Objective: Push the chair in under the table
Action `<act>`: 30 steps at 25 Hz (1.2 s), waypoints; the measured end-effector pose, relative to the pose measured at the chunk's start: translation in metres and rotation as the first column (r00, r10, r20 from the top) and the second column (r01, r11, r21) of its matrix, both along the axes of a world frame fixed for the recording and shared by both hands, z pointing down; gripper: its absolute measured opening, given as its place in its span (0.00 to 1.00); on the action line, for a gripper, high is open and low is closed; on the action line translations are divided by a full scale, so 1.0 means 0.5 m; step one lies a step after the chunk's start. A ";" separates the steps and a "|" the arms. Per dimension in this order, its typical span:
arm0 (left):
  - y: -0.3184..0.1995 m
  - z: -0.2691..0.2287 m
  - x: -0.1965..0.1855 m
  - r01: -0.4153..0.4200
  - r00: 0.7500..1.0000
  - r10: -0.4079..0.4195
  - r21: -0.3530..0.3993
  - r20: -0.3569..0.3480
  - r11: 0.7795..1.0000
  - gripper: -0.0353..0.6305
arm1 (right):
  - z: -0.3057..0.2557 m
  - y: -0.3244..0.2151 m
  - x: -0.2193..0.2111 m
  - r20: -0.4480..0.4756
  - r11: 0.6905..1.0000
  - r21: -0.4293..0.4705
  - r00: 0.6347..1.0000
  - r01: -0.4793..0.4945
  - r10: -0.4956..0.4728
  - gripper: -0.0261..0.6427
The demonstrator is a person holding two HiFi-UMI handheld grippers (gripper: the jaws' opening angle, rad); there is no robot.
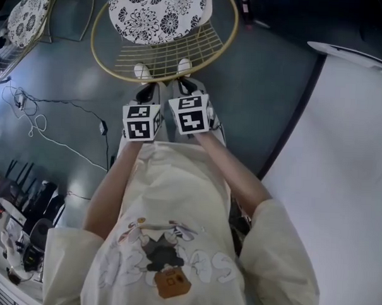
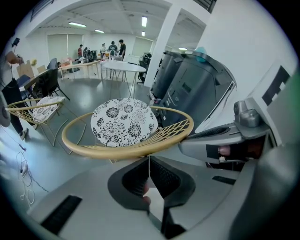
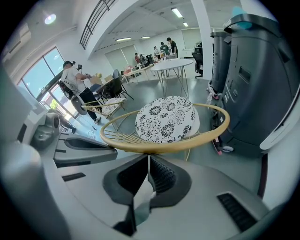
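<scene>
1. My left gripper (image 2: 149,160) and right gripper (image 3: 148,158) are both closed with nothing between the jaws. They sit side by side, with their tips at the near rim (image 2: 136,150) of the chair (image 1: 163,37).
2. I judge the push is only starting. The chair stands on open floor just ahead of me. The white table (image 1: 341,187) is to my right, with a strip of floor between its dark edge and the chair.
3. To push well, I would hold both tips level on the rim and press evenly, so the round frame does not swivel away from one gripper.
4. The table lies off to the right rather than straight ahead. I expect I must angle the push that way, or step round so the chair sits between me and the table edge.
5. Closed jaws only give me a blunt point, and the rim is a smooth curved tube. A tip could slide over or under it, so slow, steady pressure seems wise.
6. The chair is a round basket of golden wire with a thick golden hoop as its rim. Thin wires fan across the near side.
7. A round cushion (image 1: 158,11), white with black flowers, lies in its far half. The frame looks light and likely to skid easily on the smooth grey floor.
</scene>
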State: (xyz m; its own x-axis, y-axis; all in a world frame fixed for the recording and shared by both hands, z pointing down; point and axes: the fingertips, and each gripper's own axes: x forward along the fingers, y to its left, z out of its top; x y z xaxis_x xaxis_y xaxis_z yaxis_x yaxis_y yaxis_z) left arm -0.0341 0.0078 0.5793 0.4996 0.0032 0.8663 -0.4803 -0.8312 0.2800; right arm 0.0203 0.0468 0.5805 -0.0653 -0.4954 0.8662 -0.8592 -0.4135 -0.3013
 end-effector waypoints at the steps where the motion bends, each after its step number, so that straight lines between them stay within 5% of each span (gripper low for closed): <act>1: -0.001 0.000 0.000 0.000 1.000 0.000 0.002 -0.001 1.000 0.07 | 0.000 -0.001 0.000 -0.003 1.000 0.003 1.000 -0.004 0.004 0.06; 30: -0.005 -0.039 0.005 0.023 0.999 -0.022 0.027 -0.049 0.999 0.07 | -0.044 -0.002 0.001 -0.002 0.995 0.069 0.997 -0.077 0.078 0.06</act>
State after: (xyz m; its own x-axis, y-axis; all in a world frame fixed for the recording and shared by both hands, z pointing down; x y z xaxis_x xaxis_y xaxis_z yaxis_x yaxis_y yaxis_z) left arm -0.0317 0.0054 0.5598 0.5406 -0.0321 0.8407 -0.4853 -0.8282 0.2805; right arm 0.0210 0.0458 0.5587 -0.0207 -0.5575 0.8299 -0.8268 -0.4571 -0.3277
